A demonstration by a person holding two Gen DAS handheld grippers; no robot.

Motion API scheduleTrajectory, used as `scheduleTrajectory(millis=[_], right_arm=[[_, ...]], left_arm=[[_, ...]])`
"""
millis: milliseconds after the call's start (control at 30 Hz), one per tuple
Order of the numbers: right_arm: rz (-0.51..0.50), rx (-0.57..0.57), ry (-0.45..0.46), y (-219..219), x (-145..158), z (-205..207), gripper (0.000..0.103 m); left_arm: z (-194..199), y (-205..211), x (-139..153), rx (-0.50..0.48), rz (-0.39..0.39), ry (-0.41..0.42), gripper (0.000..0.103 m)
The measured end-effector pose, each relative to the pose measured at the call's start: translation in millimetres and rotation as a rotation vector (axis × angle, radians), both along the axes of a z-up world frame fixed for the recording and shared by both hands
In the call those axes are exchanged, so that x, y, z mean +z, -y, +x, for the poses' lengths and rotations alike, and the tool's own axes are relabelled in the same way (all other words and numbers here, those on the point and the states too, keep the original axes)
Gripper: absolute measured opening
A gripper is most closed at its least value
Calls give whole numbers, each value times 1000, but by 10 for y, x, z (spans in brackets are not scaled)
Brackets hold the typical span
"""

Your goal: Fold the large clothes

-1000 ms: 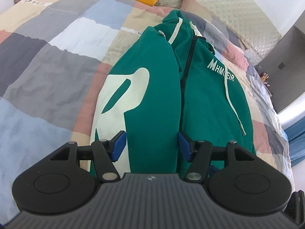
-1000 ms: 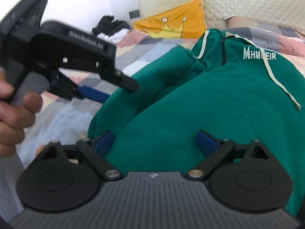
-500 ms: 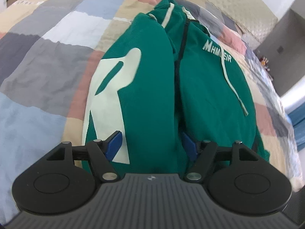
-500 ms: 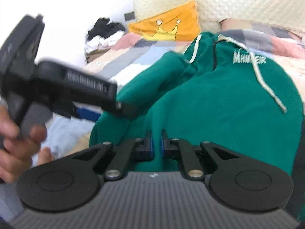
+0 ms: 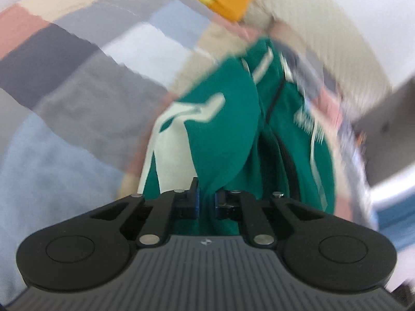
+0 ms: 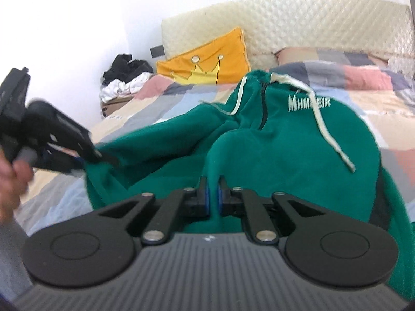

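**Green hoodie pinched by two grippers on the bed**

Hoodie fabric is caught in both claws. The big green zip-up hoodie [image 6: 285,150] with pale drawstrings lies on the patchwork bedspread [image 6: 363,98] made of pink, grey, blue and cream squares. Its hood end points toward the cream quilted headboard [image 6: 311,26]. White letters sit on its chest, beside the dark zip.

The left gripper [image 5: 206,199], black with blue pads, is pressed nearly together. A fold of green cloth sits squeezed between its pads. This is the bottom edge of the hoodie, and the cloth rises up from the claw in a hump. A large pale shape is printed on the green part just to the left of that hump. This view is blurry.

The right gripper [image 6: 212,197], also black with blue pads, is pressed nearly together too. Green cloth fills the thin gap between its pads, so it pinches the hoodie near the bottom edge.

In the right wrist view, the left gripper [image 6: 99,156] shows at the left side, held by a person's hand [image 6: 13,176]. Its tip bites into the green cloth there.

An orange pillow with a yellow crown [image 6: 207,62] leans against the headboard. A pile of black and white clothes [image 6: 124,77] sits beside the bed, near the white wall.
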State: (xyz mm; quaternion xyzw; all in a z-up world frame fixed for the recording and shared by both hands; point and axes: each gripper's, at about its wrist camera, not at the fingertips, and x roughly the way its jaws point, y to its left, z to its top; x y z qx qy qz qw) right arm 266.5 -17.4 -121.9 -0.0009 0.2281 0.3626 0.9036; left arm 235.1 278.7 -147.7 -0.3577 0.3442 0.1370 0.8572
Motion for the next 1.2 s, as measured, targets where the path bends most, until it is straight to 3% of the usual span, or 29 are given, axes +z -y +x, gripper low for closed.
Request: scheduleTrajectory(millis=[67, 233, 333, 533, 667, 833, 1000, 1067, 1133, 1200], right_arm=[[10, 1, 3, 39, 40, -14, 9], [7, 16, 25, 76, 87, -58, 9], [3, 41, 36, 51, 98, -97, 9], [-29, 119, 27, -223, 88, -156, 9], [-61, 151, -21, -412, -30, -72, 9], [-118, 180, -75, -556, -253, -31, 10], [-112, 191, -138, -561, -361, 72, 10], [-88, 190, -177, -550, -385, 132, 10], [-69, 192, -201, -539, -388, 176, 10], [-58, 192, -212, -541, -388, 183, 10]], left_arm=[[-60, -328, 260, 60, 16, 40, 10], [-69, -1063, 1022, 183, 209, 105, 9], [70, -1535, 1389, 253, 264, 114, 8], [665, -2241, 1712, 352, 414, 75, 7], [1111, -2712, 1453, 424, 484, -11, 7], [1597, -3155, 656, 458, 466, -151, 8], [1642, -3399, -5, 455, 396, -207, 8], [1594, -3429, -105, 439, 350, -205, 16], [1545, -3437, -149, 411, 297, -213, 46], [1442, -3407, -154, 372, 227, -182, 64]])
